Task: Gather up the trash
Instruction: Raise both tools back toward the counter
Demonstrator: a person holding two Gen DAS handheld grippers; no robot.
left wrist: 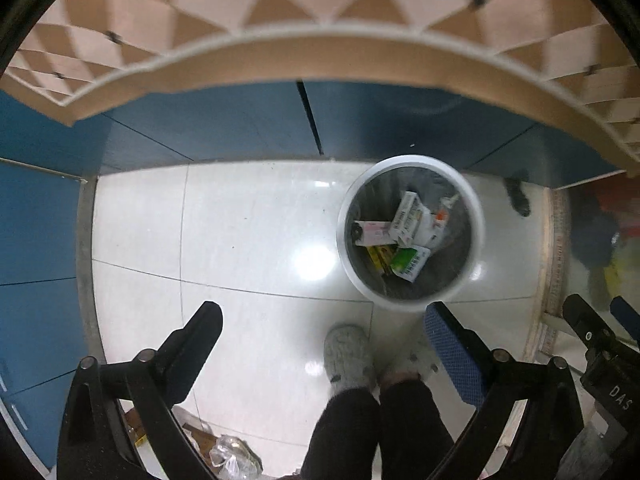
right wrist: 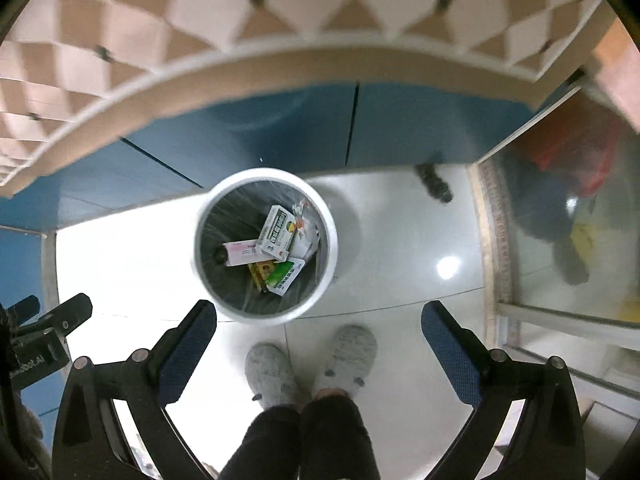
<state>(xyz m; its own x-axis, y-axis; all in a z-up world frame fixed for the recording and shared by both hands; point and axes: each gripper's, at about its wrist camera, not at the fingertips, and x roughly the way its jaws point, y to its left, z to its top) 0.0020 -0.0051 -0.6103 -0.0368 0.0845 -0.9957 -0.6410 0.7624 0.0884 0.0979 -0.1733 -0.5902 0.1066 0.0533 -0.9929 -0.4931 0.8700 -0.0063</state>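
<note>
A round white bin [left wrist: 476,248] [right wrist: 202,280] with a grey liner stands on the floor far below both grippers. Inside lie several small cartons: a white and green box [right wrist: 278,233] [left wrist: 408,218], a pink box [right wrist: 240,253], a green packet [right wrist: 285,276] [left wrist: 410,262] and crumpled wrappers. My left gripper [left wrist: 324,320] points straight down, wide open and holding nothing, with the bin ahead of its right finger. My right gripper [right wrist: 319,316] is also wide open and bare, the bin just ahead of its left finger.
A person's grey slippers [right wrist: 312,364] and dark trouser legs [left wrist: 376,428] stand on the glossy white tile floor just behind the bin. Blue cabinet fronts [left wrist: 224,120] run under a beige counter edge [right wrist: 280,68]. Loose litter [left wrist: 224,452] lies at the lower left; a glass door [right wrist: 568,216] is at right.
</note>
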